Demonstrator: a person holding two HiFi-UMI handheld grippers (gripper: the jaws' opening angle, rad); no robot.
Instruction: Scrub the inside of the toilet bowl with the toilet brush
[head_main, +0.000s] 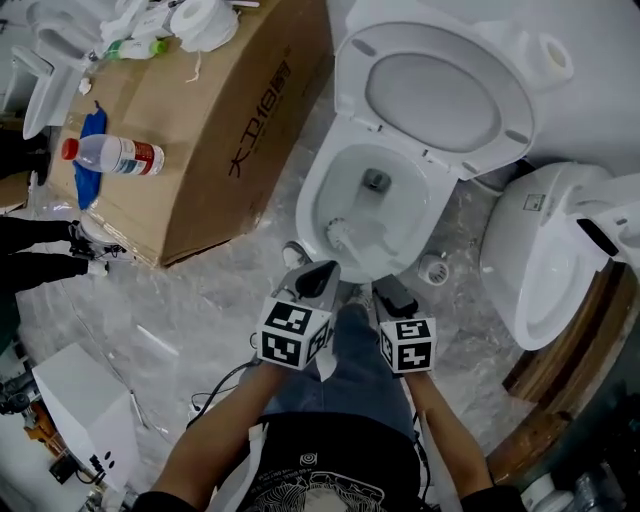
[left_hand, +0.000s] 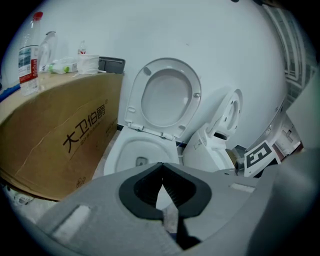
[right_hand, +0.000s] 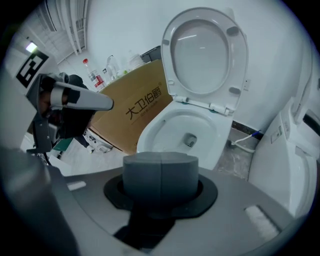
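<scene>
The white toilet (head_main: 322, 190) stands with its seat and lid (head_main: 432, 95) raised; the same bowl shows in the left gripper view (left_hand: 131, 150) and the right gripper view (right_hand: 172, 125). A white toilet brush (head_main: 340, 233) lies inside the bowl near its front wall, and nothing holds it. My left gripper (head_main: 320, 272) hovers just short of the front rim with its jaws shut and empty. My right gripper (head_main: 392, 292) hangs beside it, a little further back, also shut on nothing. The right gripper view shows the left gripper (right_hand: 107, 104) at its left.
A large cardboard box (head_main: 215, 150) lies left of the toilet and carries a water bottle (head_main: 115, 154) and a blue cloth (head_main: 88, 160). A second toilet (head_main: 545, 250) leans at the right. A small round white fitting (head_main: 434, 269) sits on the plastic-covered floor.
</scene>
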